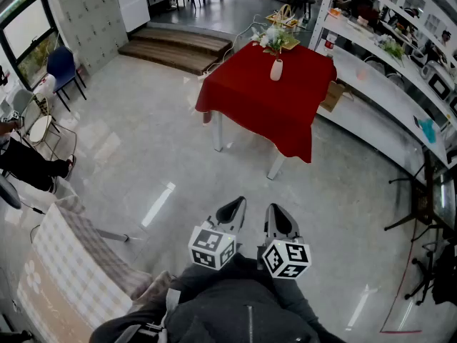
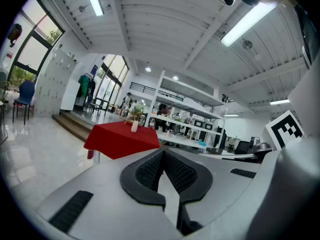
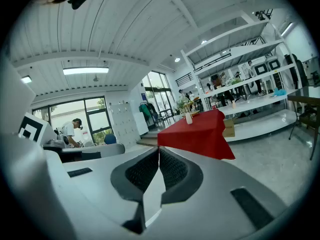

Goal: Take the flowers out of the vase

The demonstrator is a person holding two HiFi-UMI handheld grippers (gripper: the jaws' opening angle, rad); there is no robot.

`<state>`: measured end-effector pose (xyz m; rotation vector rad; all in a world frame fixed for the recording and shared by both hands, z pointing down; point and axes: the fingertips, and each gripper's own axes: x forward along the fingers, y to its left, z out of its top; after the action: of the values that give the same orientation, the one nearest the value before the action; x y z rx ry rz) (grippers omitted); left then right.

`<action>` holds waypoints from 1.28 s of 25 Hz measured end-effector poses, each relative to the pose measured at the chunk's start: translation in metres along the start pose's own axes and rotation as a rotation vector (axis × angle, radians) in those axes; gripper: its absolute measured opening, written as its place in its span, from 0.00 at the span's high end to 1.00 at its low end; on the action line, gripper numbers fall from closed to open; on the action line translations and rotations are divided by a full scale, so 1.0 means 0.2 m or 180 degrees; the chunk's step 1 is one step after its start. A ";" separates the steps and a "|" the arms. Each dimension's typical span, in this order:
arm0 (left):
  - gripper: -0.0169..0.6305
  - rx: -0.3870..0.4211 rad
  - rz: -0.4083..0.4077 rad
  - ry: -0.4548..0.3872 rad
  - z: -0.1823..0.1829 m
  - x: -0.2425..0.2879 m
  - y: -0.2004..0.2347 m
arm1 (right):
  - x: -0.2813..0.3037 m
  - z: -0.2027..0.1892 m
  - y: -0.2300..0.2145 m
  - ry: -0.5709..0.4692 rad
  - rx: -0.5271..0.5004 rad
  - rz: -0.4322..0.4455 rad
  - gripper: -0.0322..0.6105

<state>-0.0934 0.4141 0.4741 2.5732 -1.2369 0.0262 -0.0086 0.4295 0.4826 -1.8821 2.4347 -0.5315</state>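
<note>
A small white vase (image 1: pixel 276 70) with white and green flowers (image 1: pixel 274 40) stands near the far edge of a table with a red cloth (image 1: pixel 257 98), several steps away across the floor. My left gripper (image 1: pixel 235 206) and right gripper (image 1: pixel 275 213) are held side by side close to my body, pointing at the table. Both are shut with nothing between the jaws. In the left gripper view the jaw tips of the left gripper (image 2: pixel 162 152) meet, and the vase (image 2: pixel 134 127) is small in the distance. In the right gripper view the right gripper (image 3: pixel 159 152) is likewise shut, with the vase (image 3: pixel 188 118) far off.
White shelving (image 1: pixel 389 56) runs along the right wall, with a cardboard box (image 1: pixel 331 96) beside the table. Wooden steps (image 1: pixel 178 47) lie behind the table. A seated person (image 1: pixel 28 164) and chairs (image 1: pixel 63 66) are at the left. A checked cloth (image 1: pixel 68 263) lies at lower left.
</note>
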 end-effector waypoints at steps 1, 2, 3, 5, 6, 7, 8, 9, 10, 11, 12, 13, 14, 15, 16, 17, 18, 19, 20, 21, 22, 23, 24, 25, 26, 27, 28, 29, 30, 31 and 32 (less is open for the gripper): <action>0.96 0.0007 -0.0016 0.0007 -0.01 0.00 -0.01 | 0.00 0.00 0.00 -0.0003 -0.0006 0.0004 0.93; 0.96 0.0014 -0.0031 0.0012 -0.01 0.01 -0.02 | 0.00 0.00 -0.01 -0.0006 -0.0011 0.0009 0.93; 0.96 0.0022 -0.0043 0.0015 -0.02 0.01 -0.03 | -0.01 0.00 -0.01 -0.0009 -0.0014 0.0013 0.93; 0.96 0.0042 -0.0057 0.0015 -0.02 0.03 -0.05 | 0.00 0.00 -0.02 -0.0012 -0.0005 0.0015 0.93; 0.96 0.0051 -0.0059 0.0014 -0.01 0.03 -0.06 | 0.00 0.01 -0.03 -0.0012 0.0020 0.0007 0.93; 0.96 0.0059 -0.0060 0.0016 -0.01 0.04 -0.06 | 0.00 0.01 -0.04 -0.0014 0.0061 -0.0008 0.93; 0.96 0.0066 -0.0061 0.0022 -0.01 0.04 -0.07 | 0.00 0.01 -0.05 -0.0017 0.0109 -0.0027 0.93; 0.96 0.0073 -0.0061 0.0034 -0.01 0.04 -0.08 | -0.01 0.00 -0.06 -0.0013 0.0150 -0.0044 0.93; 0.96 0.0080 -0.0059 0.0053 -0.02 0.04 -0.09 | -0.01 -0.01 -0.06 0.0001 0.0181 -0.0055 0.93; 0.96 0.0087 -0.0054 0.0079 -0.03 0.04 -0.10 | -0.02 -0.02 -0.06 0.0023 0.0200 -0.0056 0.93; 0.96 0.0092 -0.0048 0.0108 -0.04 0.05 -0.10 | -0.02 -0.03 -0.07 0.0041 0.0212 -0.0047 0.93; 0.96 0.0092 -0.0044 0.0136 -0.06 0.06 -0.11 | -0.01 -0.04 -0.07 0.0049 0.0223 -0.0033 0.93; 0.96 0.0088 -0.0044 0.0158 -0.07 0.07 -0.11 | -0.01 -0.04 -0.08 0.0045 0.0238 -0.0023 0.93; 0.96 0.0085 -0.0051 0.0172 -0.07 0.08 -0.11 | 0.00 -0.04 -0.08 0.0036 0.0252 -0.0020 0.93; 0.96 0.0084 -0.0061 0.0178 -0.07 0.09 -0.12 | 0.01 -0.03 -0.09 0.0025 0.0260 -0.0024 0.93; 0.96 0.0085 -0.0071 0.0181 -0.07 0.11 -0.12 | 0.02 -0.02 -0.11 0.0018 0.0260 -0.0028 0.93; 0.96 0.0082 -0.0079 0.0184 -0.08 0.13 -0.12 | 0.03 -0.02 -0.12 0.0016 0.0255 -0.0031 0.93; 0.96 0.0075 -0.0083 0.0191 -0.08 0.16 -0.11 | 0.04 -0.01 -0.14 0.0020 0.0248 -0.0035 0.93; 0.96 0.0063 -0.0084 0.0201 -0.08 0.19 -0.11 | 0.06 -0.01 -0.16 0.0032 0.0244 -0.0040 0.93; 0.96 0.0051 -0.0087 0.0212 -0.08 0.22 -0.10 | 0.08 0.00 -0.17 0.0046 0.0246 -0.0049 0.93; 0.96 0.0041 -0.0094 0.0222 -0.07 0.25 -0.09 | 0.10 0.00 -0.19 0.0059 0.0249 -0.0061 0.93; 0.96 0.0036 -0.0104 0.0230 -0.07 0.28 -0.09 | 0.12 0.01 -0.22 0.0070 0.0250 -0.0075 0.93; 0.96 0.0033 -0.0114 0.0235 -0.06 0.32 -0.08 | 0.14 0.02 -0.24 0.0078 0.0249 -0.0092 0.93; 0.96 0.0030 -0.0124 0.0239 -0.06 0.35 -0.07 | 0.16 0.03 -0.26 0.0085 0.0247 -0.0108 0.93; 0.96 0.0026 -0.0134 0.0242 -0.05 0.38 -0.07 | 0.18 0.04 -0.28 0.0093 0.0247 -0.0123 0.93; 0.96 0.0025 -0.0145 0.0246 -0.04 0.41 -0.06 | 0.20 0.04 -0.29 0.0103 0.0251 -0.0135 0.93; 0.96 0.0026 -0.0156 0.0252 -0.03 0.45 -0.05 | 0.23 0.05 -0.31 0.0114 0.0256 -0.0143 0.93; 0.96 0.0028 -0.0164 0.0258 -0.02 0.48 -0.03 | 0.27 0.06 -0.33 0.0123 0.0258 -0.0146 0.93; 0.96 0.0027 -0.0166 0.0259 -0.01 0.52 -0.01 | 0.31 0.07 -0.34 0.0127 0.0255 -0.0145 0.93; 0.96 0.0025 -0.0165 0.0257 0.00 0.56 0.01 | 0.34 0.08 -0.36 0.0123 0.0249 -0.0143 0.93; 0.96 0.0026 -0.0166 0.0253 0.02 0.59 0.03 | 0.38 0.11 -0.37 0.0112 0.0243 -0.0145 0.93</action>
<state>-0.0233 0.3191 0.4875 2.5838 -1.1432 0.1217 0.0449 0.3358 0.4979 -1.9183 2.3611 -0.6553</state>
